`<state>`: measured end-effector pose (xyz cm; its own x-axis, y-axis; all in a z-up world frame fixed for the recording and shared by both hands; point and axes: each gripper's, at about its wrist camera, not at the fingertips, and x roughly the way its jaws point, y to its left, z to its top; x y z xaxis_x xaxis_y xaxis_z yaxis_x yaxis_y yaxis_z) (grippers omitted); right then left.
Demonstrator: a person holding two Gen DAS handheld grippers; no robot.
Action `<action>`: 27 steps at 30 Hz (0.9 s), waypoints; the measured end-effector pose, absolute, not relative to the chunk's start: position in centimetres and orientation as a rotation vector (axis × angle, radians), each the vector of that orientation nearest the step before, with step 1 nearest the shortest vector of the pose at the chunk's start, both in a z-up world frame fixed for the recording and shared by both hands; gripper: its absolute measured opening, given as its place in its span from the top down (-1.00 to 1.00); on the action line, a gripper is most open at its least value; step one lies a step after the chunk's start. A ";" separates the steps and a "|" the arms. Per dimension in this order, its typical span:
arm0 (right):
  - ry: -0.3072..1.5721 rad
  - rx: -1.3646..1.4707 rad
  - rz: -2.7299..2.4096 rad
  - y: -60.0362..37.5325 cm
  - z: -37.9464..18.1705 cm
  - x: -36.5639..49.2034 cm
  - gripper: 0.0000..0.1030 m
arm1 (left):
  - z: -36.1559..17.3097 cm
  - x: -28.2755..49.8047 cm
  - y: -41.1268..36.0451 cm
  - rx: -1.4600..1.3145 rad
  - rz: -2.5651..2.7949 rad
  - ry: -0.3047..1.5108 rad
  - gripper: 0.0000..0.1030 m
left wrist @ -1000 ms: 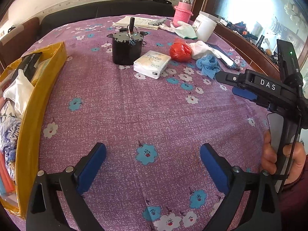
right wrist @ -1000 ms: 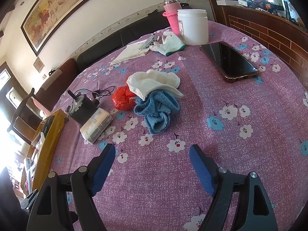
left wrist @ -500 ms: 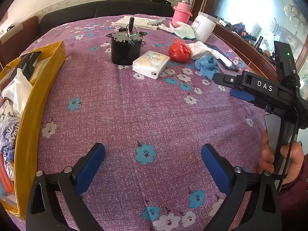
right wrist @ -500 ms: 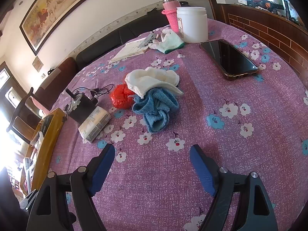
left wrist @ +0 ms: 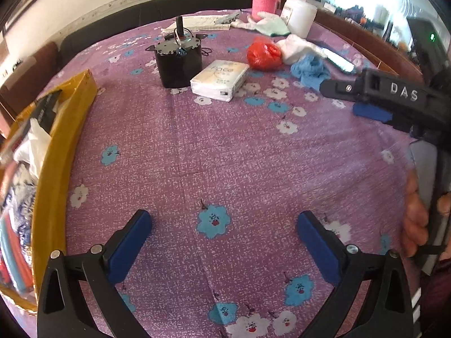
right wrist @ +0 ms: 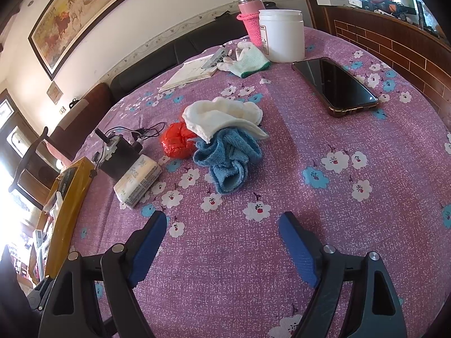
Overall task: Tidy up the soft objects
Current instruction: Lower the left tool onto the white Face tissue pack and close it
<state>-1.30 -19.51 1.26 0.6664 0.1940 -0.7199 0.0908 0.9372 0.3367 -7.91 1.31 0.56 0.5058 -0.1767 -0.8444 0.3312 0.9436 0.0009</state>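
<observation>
Round table under a purple flowered cloth [right wrist: 352, 225], with a dark sofa along the far wall, a framed horse painting [right wrist: 84, 8] high on the left, and a brick-patterned ledge on the right.

Left gripper [left wrist: 224, 232] over bare cloth, jaws opening wide, nothing between the blue pads. Right gripper [right wrist: 222, 232] also spread apart over bare cloth, empty.

Soft things clustered mid-table: blue towel [right wrist: 228, 160] crumpled, long axis running near to far, loose end toward the right gripper; white cloth [right wrist: 222, 118] draped over its far end, stretched left to right; red plastic bag [right wrist: 176, 140] touching both on the left. Farther off, a pale green glove [right wrist: 245, 62] with fingers pointing left toward a notebook [right wrist: 188, 73]. Tissue pack [left wrist: 220, 80] just beside a black motor unit [left wrist: 179, 62], long axis angled toward the far right.

Only in the right wrist view: the painting, the whole dark phone [right wrist: 335, 84] lying near-to-far just right of the cloths, the white jar [right wrist: 283, 35] and pink flask [right wrist: 249, 17] seen whole, cables behind the motor unit.

Only in the left wrist view: the inside of the yellow box [left wrist: 56, 169] at the left edge, packed with cloth and packets, and the right gripper's black body marked DAS with a hand [left wrist: 417, 219] on its handle.
</observation>
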 end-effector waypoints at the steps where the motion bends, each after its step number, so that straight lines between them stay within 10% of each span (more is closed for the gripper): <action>1: 0.844 0.362 0.057 -19.6 1.2 -1.3 -0.66 | 0.5 -7.9 1.4 0.165 -0.303 0.997 -1.00; 27: 0.781 0.534 -0.090 -27.9 1.8 -0.5 -0.67 | 6.1 -0.3 -0.8 0.188 -0.425 0.898 -0.87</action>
